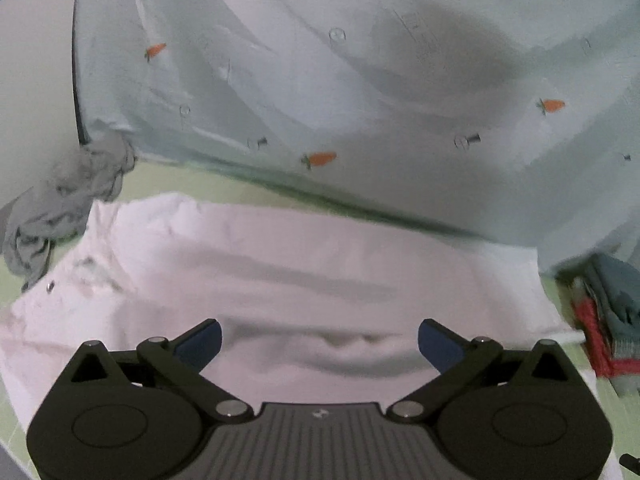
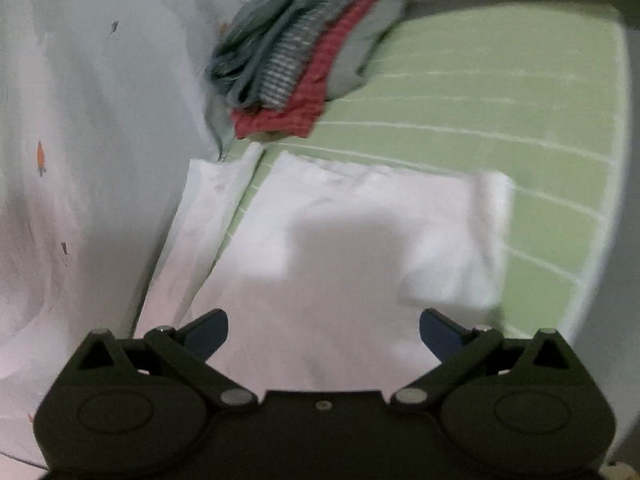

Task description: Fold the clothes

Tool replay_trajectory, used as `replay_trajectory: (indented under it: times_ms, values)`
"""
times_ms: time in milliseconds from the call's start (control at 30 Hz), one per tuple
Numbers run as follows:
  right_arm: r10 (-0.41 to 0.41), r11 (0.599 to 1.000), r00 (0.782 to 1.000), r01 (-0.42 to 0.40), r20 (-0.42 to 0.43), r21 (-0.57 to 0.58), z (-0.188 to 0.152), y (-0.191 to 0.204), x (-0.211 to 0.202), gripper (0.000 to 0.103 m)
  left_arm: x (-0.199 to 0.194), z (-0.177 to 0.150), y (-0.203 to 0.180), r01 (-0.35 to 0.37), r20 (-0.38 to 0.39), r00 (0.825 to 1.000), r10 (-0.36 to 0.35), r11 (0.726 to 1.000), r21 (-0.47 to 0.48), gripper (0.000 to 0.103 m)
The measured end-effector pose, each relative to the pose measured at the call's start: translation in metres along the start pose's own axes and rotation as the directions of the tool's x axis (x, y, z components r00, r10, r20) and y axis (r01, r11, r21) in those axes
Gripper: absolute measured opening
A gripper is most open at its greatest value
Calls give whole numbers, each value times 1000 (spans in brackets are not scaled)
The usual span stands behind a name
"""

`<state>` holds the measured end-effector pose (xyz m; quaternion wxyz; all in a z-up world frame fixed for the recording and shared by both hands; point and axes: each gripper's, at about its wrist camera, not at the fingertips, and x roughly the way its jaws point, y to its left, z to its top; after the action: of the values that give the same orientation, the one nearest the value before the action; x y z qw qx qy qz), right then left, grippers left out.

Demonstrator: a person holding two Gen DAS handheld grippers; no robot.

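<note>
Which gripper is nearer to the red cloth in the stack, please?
Likely the left, though neither touches it. The left gripper has the red cloth close beside it, just off the white garment. From the right gripper, the cloth lies well ahead.

A flat garment (image 1: 304, 264) is being seen spread on the gridded mat (image 2: 500, 92), directly ahead of both grippers. Behind it, a printed sheet (image 1: 360, 80) is being draped upward. A crumpled cloth (image 1: 68, 200) is lying at the garment's left, and a pile of clothes (image 2: 296, 52) is resting on the mat at its far right corner, against the sheet.
</note>
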<state>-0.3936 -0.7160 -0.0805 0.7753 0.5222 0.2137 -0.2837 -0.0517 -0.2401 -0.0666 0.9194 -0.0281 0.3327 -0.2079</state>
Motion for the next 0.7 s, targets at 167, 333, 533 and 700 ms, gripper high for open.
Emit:
replay_trajectory:
  times_ms: [167, 333, 533, 700]
  values:
    - [29, 993, 999, -25, -31, 118, -13, -24, -11, 103, -11, -9, 1, 11, -5, 1000, -11, 1000, -2, 103]
    - [91, 979, 995, -81, -50, 186, -23, -38, -15, 103, -20, -19, 2, 20, -18, 1000, -20, 1000, 2, 103]
    - [215, 943, 968, -171, -129, 286, -44, -39, -2, 103, -30, -28, 9, 12, -26, 1000, -12, 999, -33, 103]
    - [263, 936, 940, -194, -216, 295, -58, -20, 19, 103, -33, -38, 24, 4, -52, 999, -9, 995, -102, 103]
